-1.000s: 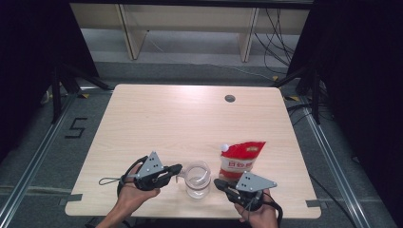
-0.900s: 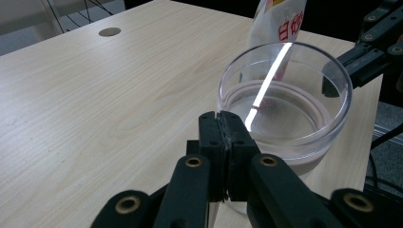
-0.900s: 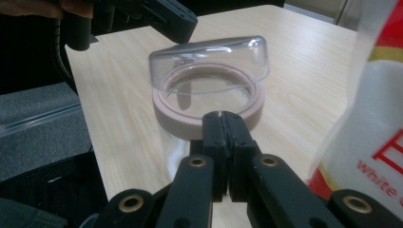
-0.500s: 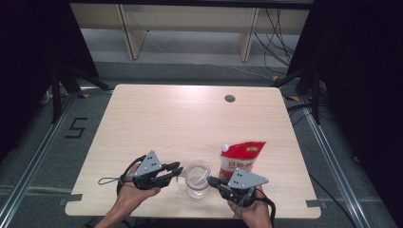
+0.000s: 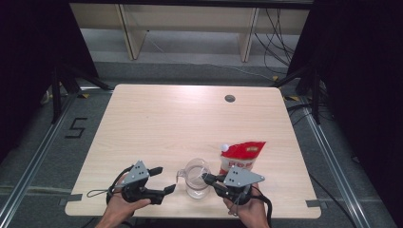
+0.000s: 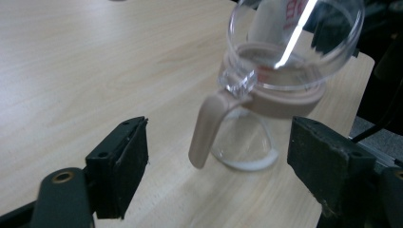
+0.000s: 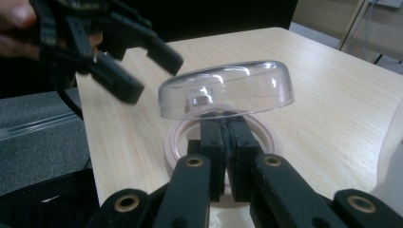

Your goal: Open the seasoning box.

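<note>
A clear glass jug (image 5: 196, 178) with a beige collar and handle stands near the front edge of the counter (image 5: 190, 118), right of the middle, between the two hands. The right hand-held gripper (image 5: 207, 177) reaches in from the jug's right, its jaws pressed together; in the right gripper view they seem to pinch the rim or the hinge under the raised clear lid (image 7: 227, 89), though the exact contact is hard to make out. The left hand-held gripper (image 5: 163, 179) sits just left of the jug, jaws spread wide with nothing between its pads; in the left gripper view the jug's handle (image 6: 206, 130) hangs ahead, between the two jaws but apart from both. A red and white pouch (image 5: 240, 158) stands just behind the jug, to the right.

Compared with a second ago, the left jaws were closed by the handle; they have just been opening and the gripper now sits a little farther left. The jug and the pouch keep their places.
</note>
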